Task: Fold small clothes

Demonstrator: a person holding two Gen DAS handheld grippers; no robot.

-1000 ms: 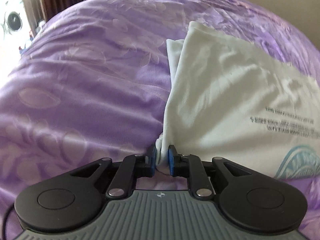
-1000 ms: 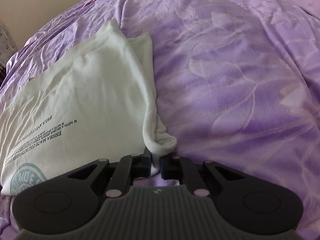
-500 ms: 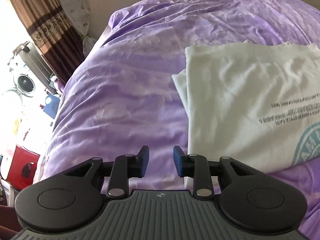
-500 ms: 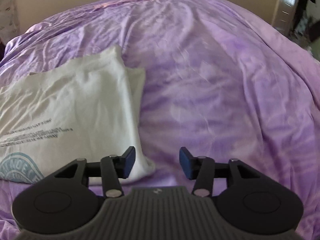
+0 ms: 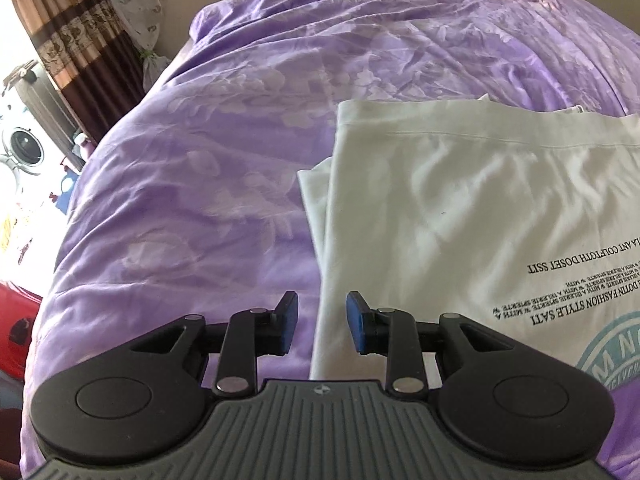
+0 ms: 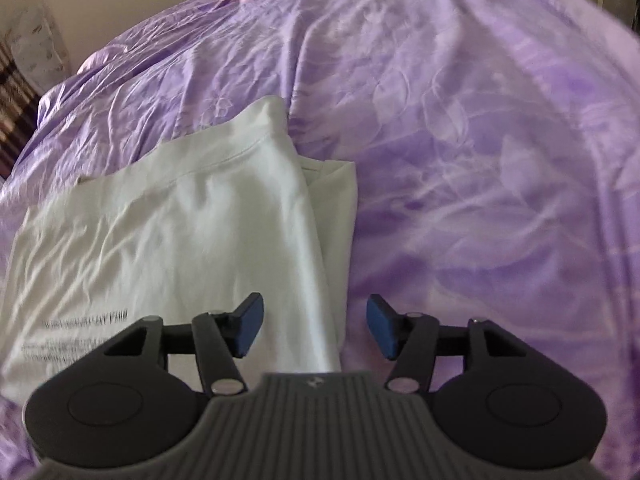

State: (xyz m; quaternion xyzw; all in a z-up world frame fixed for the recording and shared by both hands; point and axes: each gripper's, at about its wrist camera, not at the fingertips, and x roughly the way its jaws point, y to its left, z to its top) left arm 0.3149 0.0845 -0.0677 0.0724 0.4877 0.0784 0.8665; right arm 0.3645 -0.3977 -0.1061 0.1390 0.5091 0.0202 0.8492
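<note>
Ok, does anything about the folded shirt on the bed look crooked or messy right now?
Slightly. The white shirt lies folded on the purple bedspread, but an under layer sticks out past the top layer along both side edges, so the fold is not flush. Nothing looks damaged.

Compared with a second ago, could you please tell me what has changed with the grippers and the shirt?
Both grippers have let go: the left gripper released the white shirt edge it pinched, and the right gripper, jaws still opening, dropped its bunched corner. Both pulled back and up. The shirt stays folded on the purple bedspread.
</note>
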